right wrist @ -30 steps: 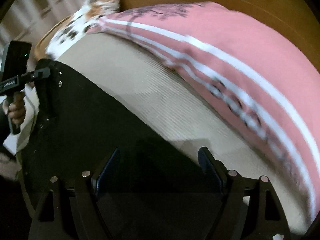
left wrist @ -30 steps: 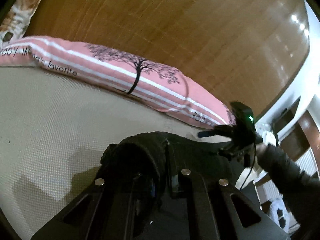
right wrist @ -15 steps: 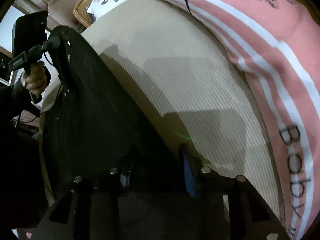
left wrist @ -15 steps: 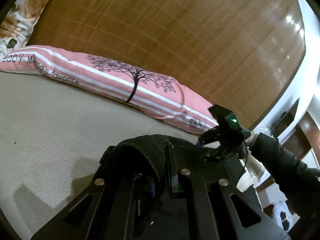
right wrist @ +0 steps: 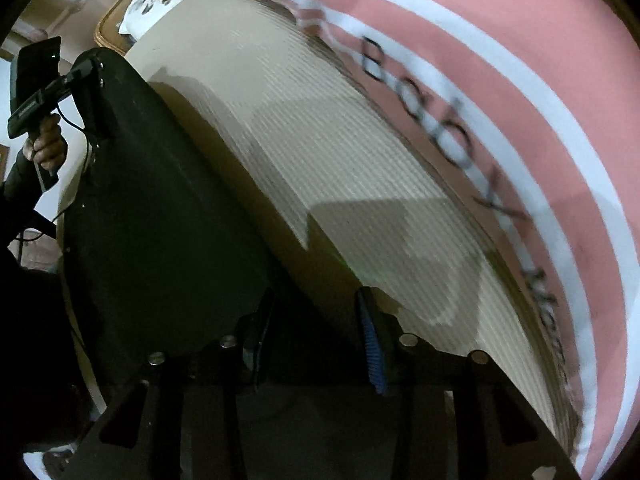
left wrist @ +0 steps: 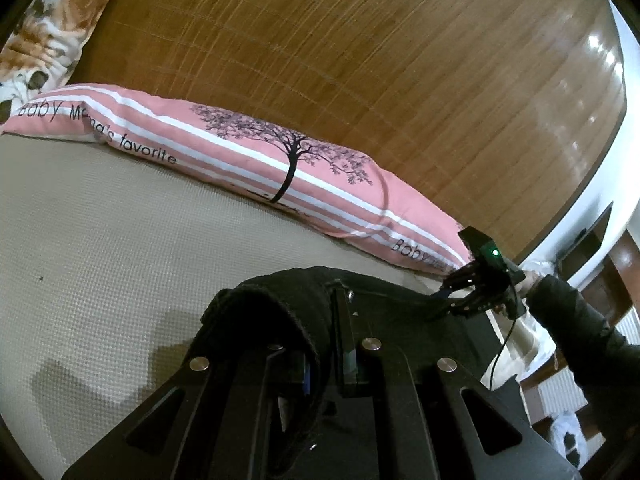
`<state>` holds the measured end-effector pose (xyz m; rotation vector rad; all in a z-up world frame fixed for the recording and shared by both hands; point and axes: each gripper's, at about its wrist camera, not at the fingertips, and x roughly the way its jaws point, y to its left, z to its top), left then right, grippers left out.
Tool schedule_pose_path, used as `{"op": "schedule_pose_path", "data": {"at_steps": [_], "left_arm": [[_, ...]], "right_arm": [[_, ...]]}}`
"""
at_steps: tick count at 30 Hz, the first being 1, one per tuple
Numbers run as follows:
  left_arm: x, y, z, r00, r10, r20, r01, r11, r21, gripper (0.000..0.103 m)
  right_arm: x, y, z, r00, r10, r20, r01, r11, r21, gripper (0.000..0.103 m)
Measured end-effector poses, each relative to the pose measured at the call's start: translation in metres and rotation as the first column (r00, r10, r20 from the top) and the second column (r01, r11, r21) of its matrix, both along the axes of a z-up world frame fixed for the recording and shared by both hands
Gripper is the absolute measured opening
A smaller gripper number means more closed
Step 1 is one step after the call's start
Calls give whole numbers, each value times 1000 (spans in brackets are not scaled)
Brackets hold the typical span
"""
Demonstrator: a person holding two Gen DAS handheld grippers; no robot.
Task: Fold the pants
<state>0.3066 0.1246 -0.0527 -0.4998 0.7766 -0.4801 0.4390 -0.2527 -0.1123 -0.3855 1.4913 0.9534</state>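
Right gripper [right wrist: 316, 332] lower than a second ago, tilted down over the black pants [right wrist: 168, 216], jaws closing around the cloth, left gripper [left wrist: 320, 344] clamped on the waistband, pink pillow [left wrist: 240, 152] along the bed [left wrist: 100, 240].

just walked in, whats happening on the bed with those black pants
A person is folding black pants on a beige bed cover beside a pink striped pillow. The left tongs are shut on a bunched edge of the pants. The right tongs are closing over another dark edge.

Black pants [right wrist: 160, 208] spread flat on beige bed, waistband bunched upward.
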Motion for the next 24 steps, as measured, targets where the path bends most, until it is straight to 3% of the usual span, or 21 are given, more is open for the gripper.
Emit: {"op": "schedule_pose_path", "data": {"at_steps": [7, 13, 17, 24], "left_arm": [[6, -1, -7, 1000, 21, -21, -20, 999, 41, 8], [15, -2, -12, 999, 26, -34, -23, 997, 80, 8], [19, -1, -17, 997, 42, -57, -37, 995, 91, 8], [15, -10, -12, 996, 69, -50, -61, 985, 159, 8]], "right_arm": [[-3, -10, 5, 998, 9, 57, -6, 999, -37, 19], [-15, -12, 5, 993, 14, 115, 0, 993, -122, 17], [-11, -30, 5, 990, -68, 124, 84, 987, -135, 16], [-29, -25, 14, 974, -62, 218, 105, 976, -190, 11]]}}
